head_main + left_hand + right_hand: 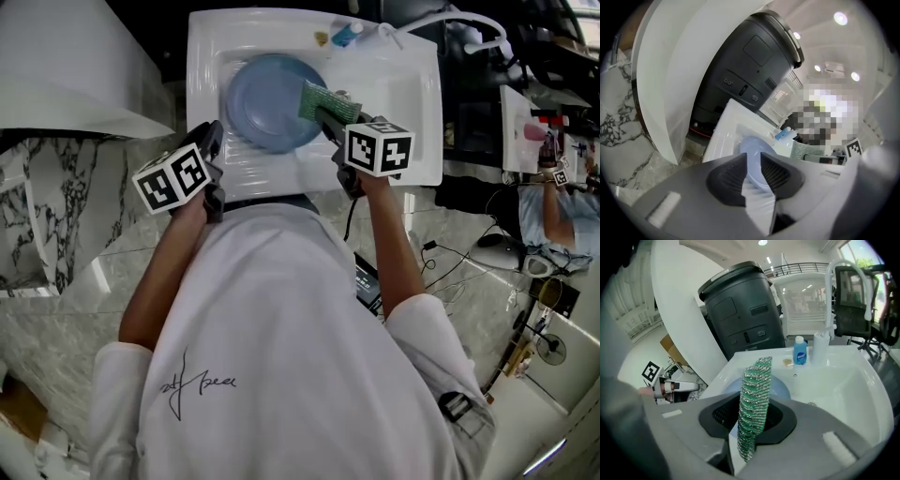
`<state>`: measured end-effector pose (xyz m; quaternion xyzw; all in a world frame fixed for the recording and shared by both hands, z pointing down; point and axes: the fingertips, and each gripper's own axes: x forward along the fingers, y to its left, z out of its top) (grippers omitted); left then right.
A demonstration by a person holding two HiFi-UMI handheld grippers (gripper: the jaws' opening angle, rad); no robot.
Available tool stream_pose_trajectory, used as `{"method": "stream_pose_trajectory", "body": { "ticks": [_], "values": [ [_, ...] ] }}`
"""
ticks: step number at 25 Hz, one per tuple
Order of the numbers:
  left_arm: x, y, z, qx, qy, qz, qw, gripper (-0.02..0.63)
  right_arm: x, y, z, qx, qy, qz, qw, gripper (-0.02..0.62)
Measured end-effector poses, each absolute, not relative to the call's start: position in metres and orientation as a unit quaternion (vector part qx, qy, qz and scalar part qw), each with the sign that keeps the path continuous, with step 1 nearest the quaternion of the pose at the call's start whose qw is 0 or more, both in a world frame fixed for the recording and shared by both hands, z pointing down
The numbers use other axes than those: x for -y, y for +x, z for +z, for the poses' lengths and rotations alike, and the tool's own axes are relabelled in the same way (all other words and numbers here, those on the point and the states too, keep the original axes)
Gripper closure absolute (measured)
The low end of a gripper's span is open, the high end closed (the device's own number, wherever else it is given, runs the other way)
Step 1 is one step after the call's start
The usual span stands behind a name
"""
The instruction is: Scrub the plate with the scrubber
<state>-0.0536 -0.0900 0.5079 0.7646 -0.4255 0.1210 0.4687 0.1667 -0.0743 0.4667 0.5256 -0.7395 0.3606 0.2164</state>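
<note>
A round blue plate (267,101) lies in the white sink (412,122). My right gripper (330,120) is shut on a green and silver mesh scrubber (327,100), which hangs over the plate's right edge. In the right gripper view the scrubber (757,390) stands upright between the jaws, with the plate (780,389) partly hidden behind it. My left gripper (214,142) hovers at the sink's front left, just off the plate's rim. Its jaws stand open in the left gripper view (751,161), nothing between them, and the plate (757,149) shows beyond the gap.
A small blue bottle (800,350) and a white faucet (833,287) stand at the sink's back rim. A large dark bin (740,310) rises behind the sink. Marble counter (66,206) lies to the left. Another person (553,211) sits at the far right.
</note>
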Motion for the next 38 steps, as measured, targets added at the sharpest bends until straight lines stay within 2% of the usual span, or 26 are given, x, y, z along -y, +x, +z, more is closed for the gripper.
{"method": "stream_pose_trajectory", "body": {
  "ticks": [16, 22, 26, 33, 38],
  "values": [
    [0.104, -0.061, 0.422, 0.424, 0.845, 0.101, 0.311, 0.5, 0.062, 0.147, 0.373, 0.778, 0.571, 0.243, 0.103, 0.518],
    [0.105, -0.062, 0.385, 0.432, 0.864, 0.084, 0.245, 0.552, 0.057, 0.15, 0.338, 0.785, 0.582, 0.194, 0.088, 0.52],
    [0.103, -0.066, 0.36, 0.44, 0.873, 0.067, 0.201, 0.552, 0.052, 0.146, 0.314, 0.797, 0.578, 0.158, 0.081, 0.52],
    [0.092, -0.071, 0.339, 0.444, 0.879, 0.051, 0.167, 0.552, 0.039, 0.143, 0.298, 0.799, 0.585, 0.133, 0.053, 0.525],
    [0.088, -0.078, 0.324, 0.448, 0.882, 0.042, 0.141, 0.552, 0.031, 0.132, 0.298, 0.806, 0.575, 0.131, 0.057, 0.529]
  ]
}}
